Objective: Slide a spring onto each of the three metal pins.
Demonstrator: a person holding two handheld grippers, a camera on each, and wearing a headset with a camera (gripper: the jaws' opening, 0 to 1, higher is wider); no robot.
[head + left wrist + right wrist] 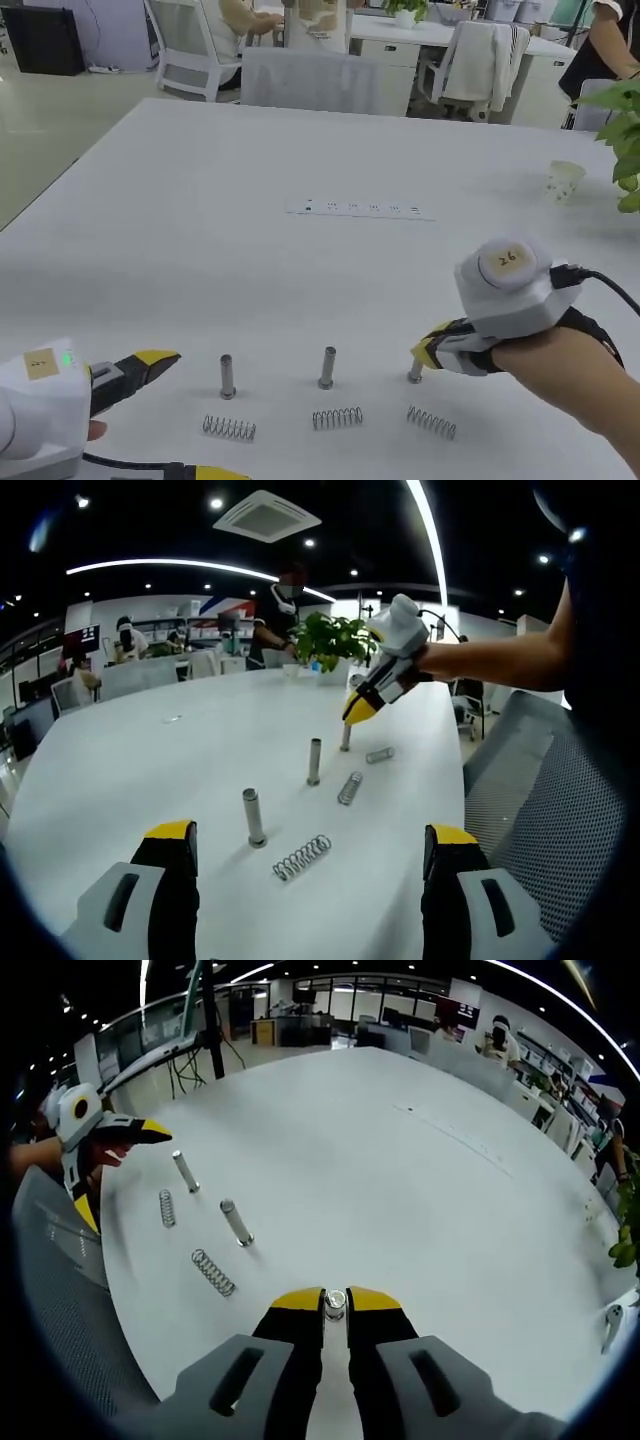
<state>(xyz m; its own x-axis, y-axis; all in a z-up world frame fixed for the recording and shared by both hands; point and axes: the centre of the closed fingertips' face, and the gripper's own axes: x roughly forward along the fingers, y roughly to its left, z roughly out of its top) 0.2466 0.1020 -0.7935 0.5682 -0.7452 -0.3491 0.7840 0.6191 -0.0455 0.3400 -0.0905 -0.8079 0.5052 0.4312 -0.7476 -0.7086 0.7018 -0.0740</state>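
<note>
The first step is judged to be in hand, since no spring is seen on any pin; the right gripper (pixel 335 1305) is closed tight on the top of the end pin (pixel 415 376), which is held upright on the white surface (pixel 300 280), apparently to be steadied or lifted; the left gripper (pixel 311 832) is held low over the surface with its jaws wide apart and nothing between them; ahead of it the near pin (pixel 253 818) and the middle pin (pixel 314 762) stand upright and free; a spring is laid on its side beside each pin: the near spring (pixel 303 857) just in front of the open jaws, the middle spring (pixel 349 787) farther out, the end spring (pixel 379 754) just beside the right gripper; the next move is judged to call for a spring to be taken near one end, turned until its bore is lined up with a pin top, and lowered over it; the jaws closed over the end pin's top would block a spring until released; nothing else is found in the way; well beyond both grippers a socket strip (pixel 355 209) is set into the surface, and a cup (pixel 565 180) and a plant (pixel 625 130) are stood well apart on the right gripper's outer side.
</note>
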